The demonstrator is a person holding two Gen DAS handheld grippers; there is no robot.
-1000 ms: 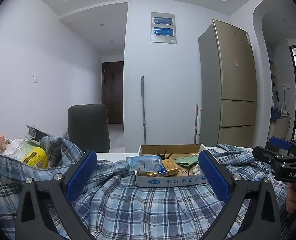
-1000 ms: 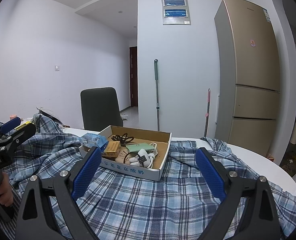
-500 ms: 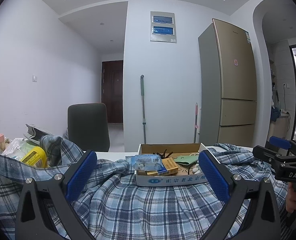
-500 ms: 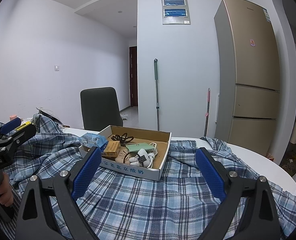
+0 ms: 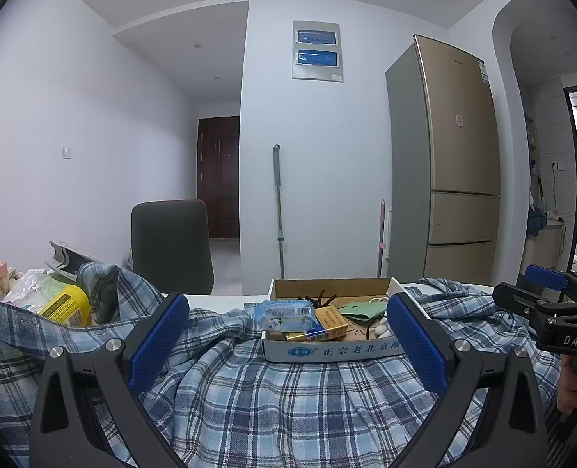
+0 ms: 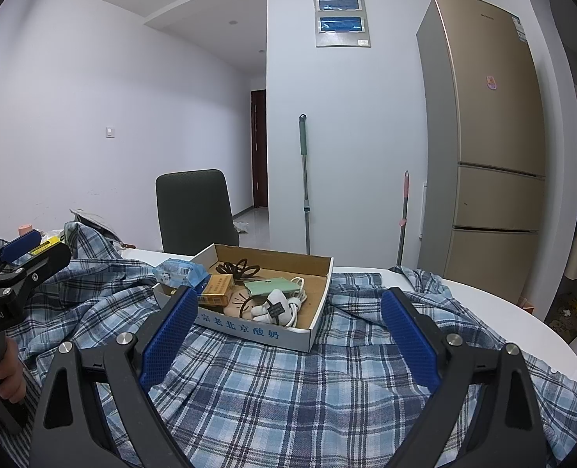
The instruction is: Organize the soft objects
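Observation:
A blue plaid shirt (image 5: 272, 401) lies crumpled across the white table; it also shows in the right wrist view (image 6: 272, 386). My left gripper (image 5: 286, 329) is open and empty, held just above the shirt. My right gripper (image 6: 286, 321) is open and empty too, above the shirt's right half. Each gripper shows at the edge of the other's view: the right one (image 5: 549, 304) and the left one (image 6: 19, 265).
A shallow cardboard box (image 5: 327, 351) of small items sits on the shirt ahead; it also shows in the right wrist view (image 6: 288, 335). A yellow packet (image 5: 68, 306) and bags lie at the left. A dark chair (image 5: 171, 249) stands behind the table. The table edge (image 6: 530, 327) curves at right.

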